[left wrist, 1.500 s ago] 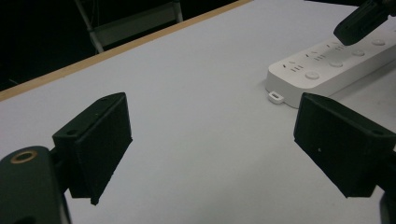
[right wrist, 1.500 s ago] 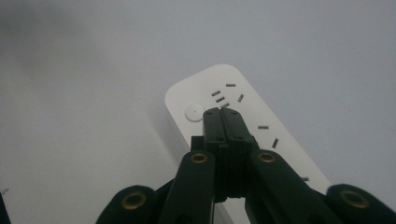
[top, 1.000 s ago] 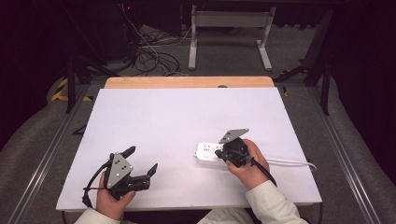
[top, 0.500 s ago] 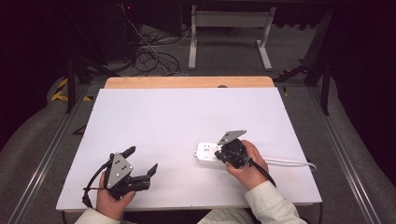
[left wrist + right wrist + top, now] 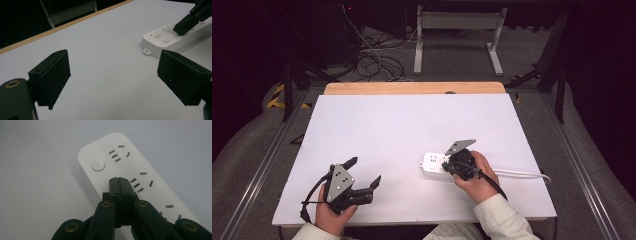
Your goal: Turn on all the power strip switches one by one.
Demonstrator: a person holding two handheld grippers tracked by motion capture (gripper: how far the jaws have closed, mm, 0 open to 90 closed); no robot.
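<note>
We've got the power strip point(image 5: 435, 164) lying near the bench's point(image 5: 412, 125) front right corner. Our right tongs point(image 5: 121, 180) are pinched closed and empty, tips resting on top of the strip just short of its round button point(image 5: 98, 165). To press it cleanly, we'd slide forward and push straight down. Left tongs point(image 5: 112, 75) sit wide open at the front left. Nothing's moved since the earlier frames.

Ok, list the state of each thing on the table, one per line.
Power strip: lying flat on the table, sockets up, nothing plugged in, cord running off to the right.
Right gripper: jaws shut, tips on the strip's top beside the round button.
Left gripper: jaws open, empty.
</note>
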